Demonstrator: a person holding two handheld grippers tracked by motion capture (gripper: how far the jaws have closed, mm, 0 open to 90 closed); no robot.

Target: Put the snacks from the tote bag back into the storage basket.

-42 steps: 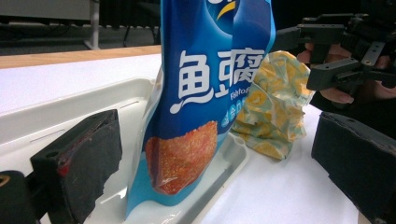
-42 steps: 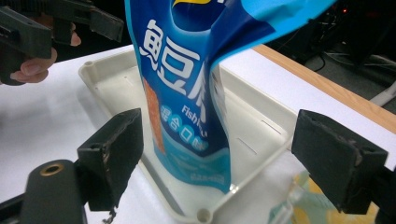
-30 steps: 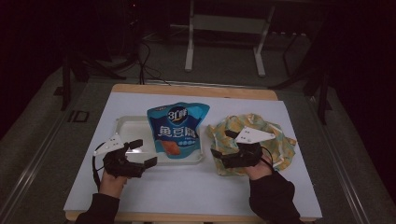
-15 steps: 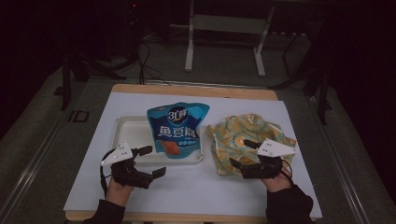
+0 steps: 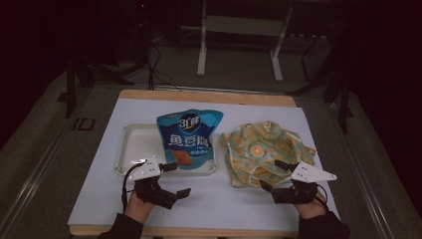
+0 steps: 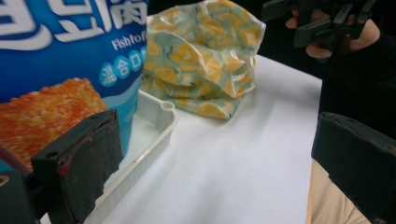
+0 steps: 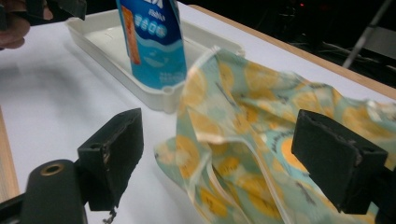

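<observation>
Blue plastic snack pouch (image 5: 189, 137) with white lettering and an orange food picture stands upright in a shallow white plastic tray (image 5: 133, 149), at the tray's right end. The tray rests on the white-covered desk (image 5: 219, 199). Just right of the tray lies a crumpled green-and-yellow patterned cloth bag (image 5: 263, 152), close to the tray corner. The left tool (image 5: 175, 180) hovers near the tray's front edge with jaws wide apart, holding nothing. The right tool (image 5: 272, 175) sits at the bag's near edge, jaws equally wide, the fabric between them but not clamped.
</observation>
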